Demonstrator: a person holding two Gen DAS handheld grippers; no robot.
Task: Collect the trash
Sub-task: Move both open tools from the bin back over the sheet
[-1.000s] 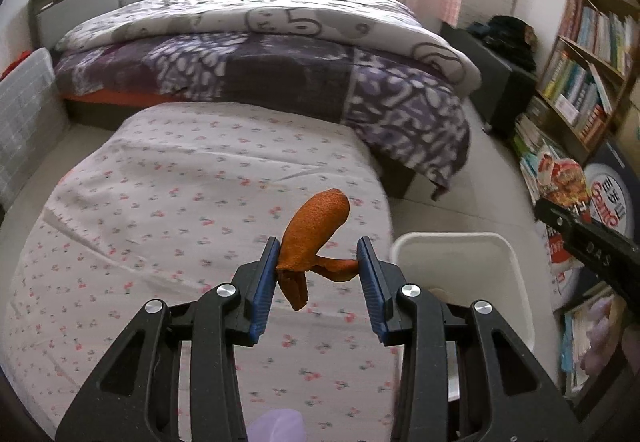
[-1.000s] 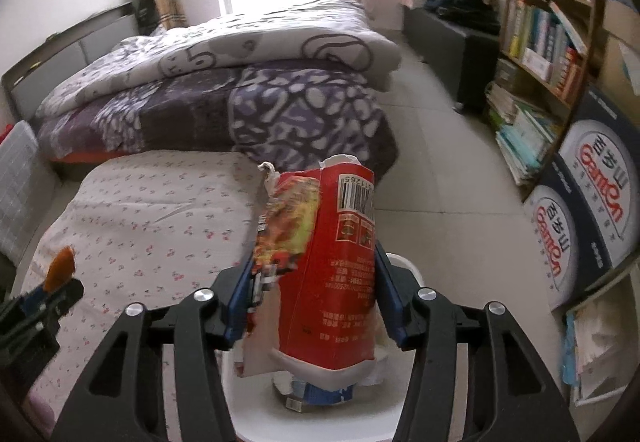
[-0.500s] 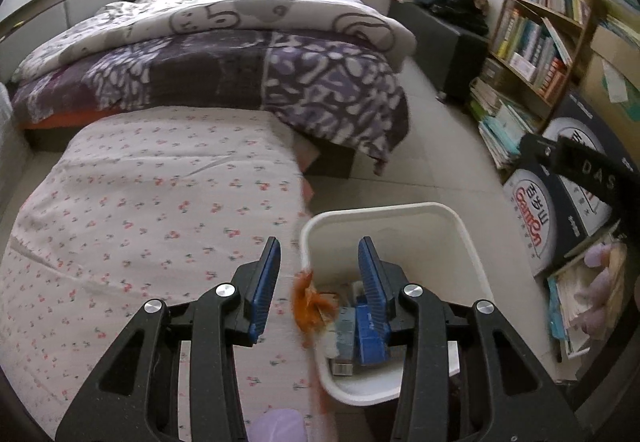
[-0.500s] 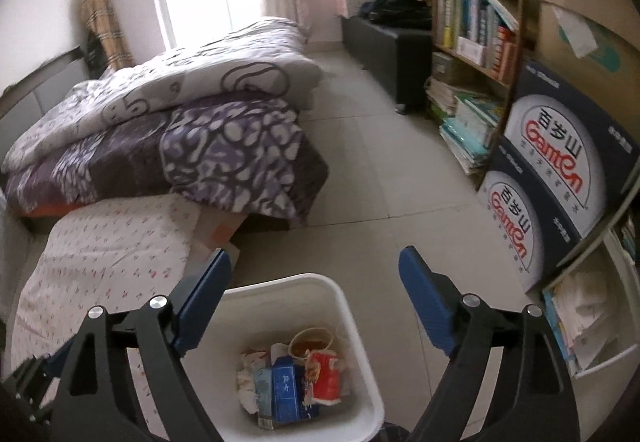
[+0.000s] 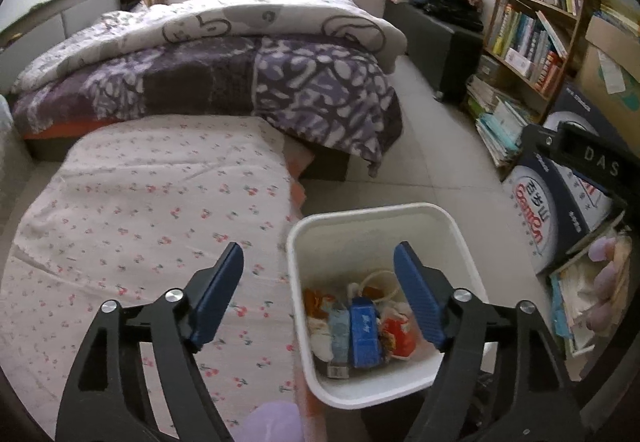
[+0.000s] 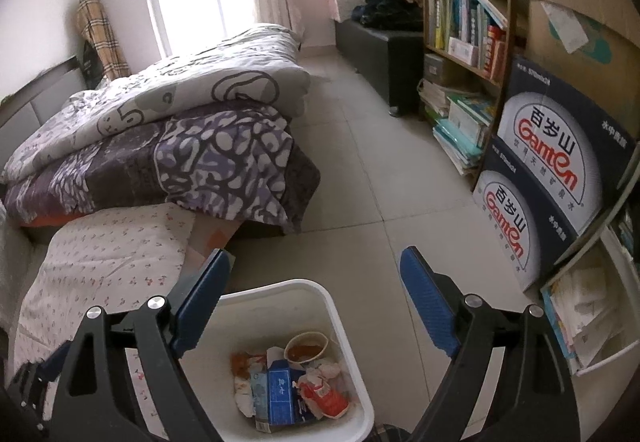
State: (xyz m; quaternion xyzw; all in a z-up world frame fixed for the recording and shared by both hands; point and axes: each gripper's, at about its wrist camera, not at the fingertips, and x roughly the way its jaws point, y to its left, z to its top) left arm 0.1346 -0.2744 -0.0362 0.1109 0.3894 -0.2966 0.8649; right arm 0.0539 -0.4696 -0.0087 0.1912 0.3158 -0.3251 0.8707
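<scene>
A white plastic bin stands on the tiled floor beside a low surface with a floral sheet. Inside lie a blue carton, a crumpled red packet and an orange scrap. My left gripper hovers over the bin's left rim, its jaws opening with nothing between them. My right gripper hangs above the bin, open and empty. From there I look down on the blue carton, the red packet and a paper cup.
The floral sheet spreads left of the bin. Behind it is a bed with a purple quilt. To the right are blue water cartons, a bookshelf, stacked books and a black bench. Tiled floor lies between.
The left gripper swung right from the sheet to the bin and dropped the orange scrap in. The right gripper released the red packet into the bin. Both jaws widened.
</scene>
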